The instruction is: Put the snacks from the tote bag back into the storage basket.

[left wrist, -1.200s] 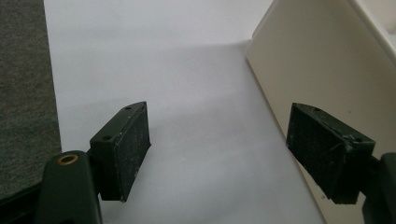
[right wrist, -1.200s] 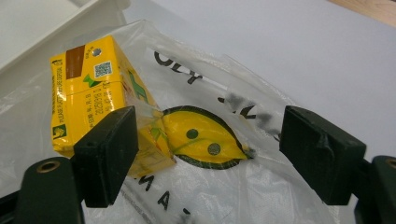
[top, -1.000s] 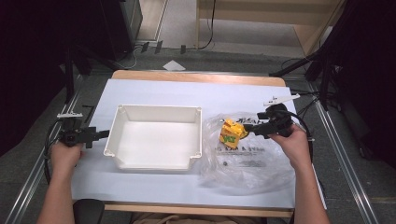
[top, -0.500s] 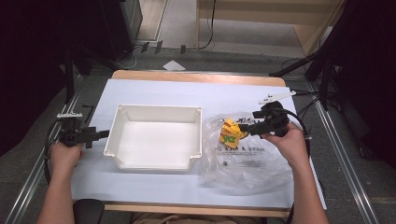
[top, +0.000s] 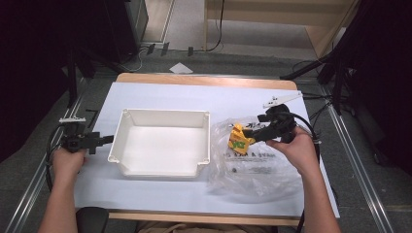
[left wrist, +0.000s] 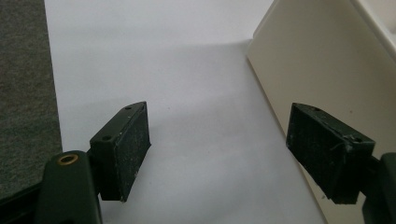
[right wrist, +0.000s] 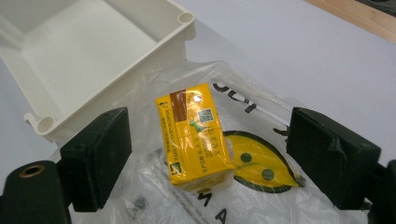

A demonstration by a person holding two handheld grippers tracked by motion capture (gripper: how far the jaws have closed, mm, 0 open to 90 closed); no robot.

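Observation:
A yellow carton [top: 238, 138] [right wrist: 195, 135] lies on a clear plastic bag [top: 248, 162] [right wrist: 261, 196] just right of the empty white tray [top: 160, 143] [right wrist: 84, 51]. My right gripper [top: 253, 134] [right wrist: 208, 158] is open, its jaws wide on either side of the carton without touching it. My left gripper [top: 106, 140] [left wrist: 233, 154] is open too, low over the white tabletop at the tray's left wall [left wrist: 308, 60], with nothing between its fingers.
The white table cover [top: 194, 99] ends at a wooden strip [top: 204, 80] along the far edge. Grey floor [left wrist: 23, 93] lies beyond the table's left edge. A cable [top: 311, 131] trails from the right gripper.
My right gripper has moved left and a little toward the carton, bringing its jaws around it. The left gripper has stayed in place.

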